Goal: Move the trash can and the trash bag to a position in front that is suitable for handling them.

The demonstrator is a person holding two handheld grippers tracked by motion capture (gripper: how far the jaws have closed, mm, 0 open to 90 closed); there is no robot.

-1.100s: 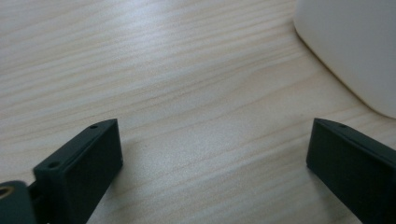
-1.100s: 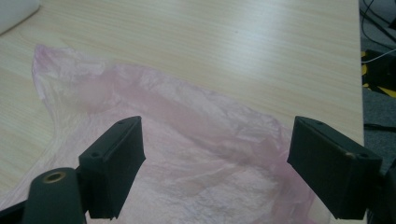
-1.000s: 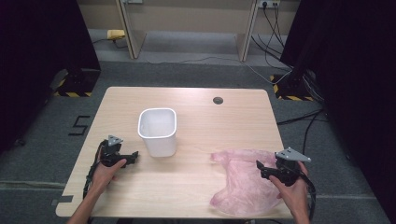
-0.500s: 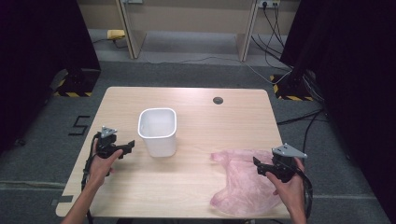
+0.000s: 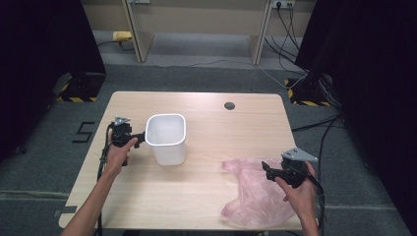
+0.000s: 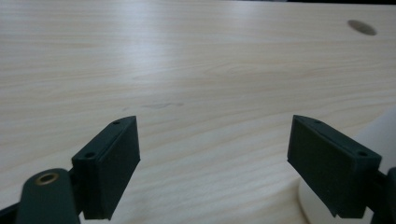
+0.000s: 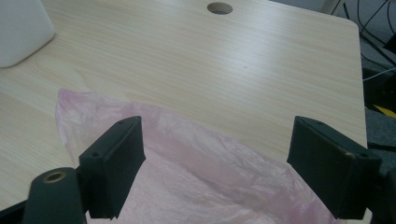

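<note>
The white bin stands upright left of centre on the worktop; the pink plastic bag lies flat at the near right. Both jaws are wide and empty. The left hand-held gripper sits just beside the bin's left wall, probably to steady it. The right hand-held gripper hovers over the bag and should pinch one layer at its edge.

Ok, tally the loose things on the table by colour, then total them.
White: 1, the plastic bin
Pink: 1, the plastic bag
Total: 2
</note>
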